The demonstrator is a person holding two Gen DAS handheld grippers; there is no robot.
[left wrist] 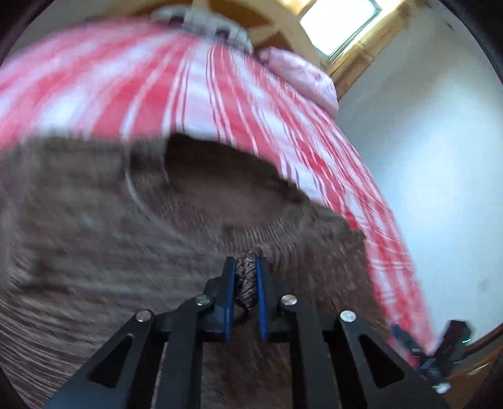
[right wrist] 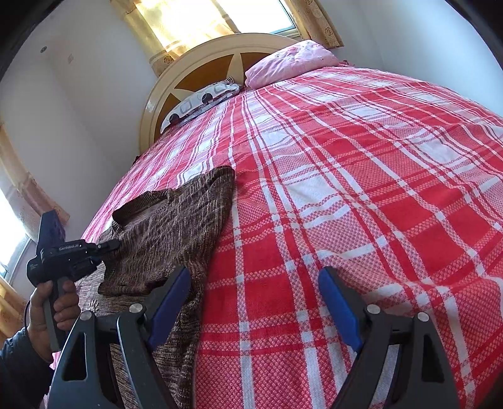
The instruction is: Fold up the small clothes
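A brown knitted garment [right wrist: 169, 232] lies at the left side of a bed with a red and white checked cover [right wrist: 361, 195]. My left gripper [left wrist: 246, 267] is shut on a bunched fold of the brown garment [left wrist: 125, 236] and holds it lifted; this view is motion-blurred. In the right wrist view the left gripper [right wrist: 114, 244], held in a hand, pinches the garment's left part. My right gripper [right wrist: 256, 277] is open and empty, its left finger [right wrist: 171, 292] over the garment's right edge, its right finger over the cover.
A pink pillow [right wrist: 292, 63] and a patterned pillow [right wrist: 201, 100] lie against the round wooden headboard [right wrist: 201, 66]. A white wall runs along the bed's left side. A curtained window [right wrist: 201, 19] is behind the headboard.
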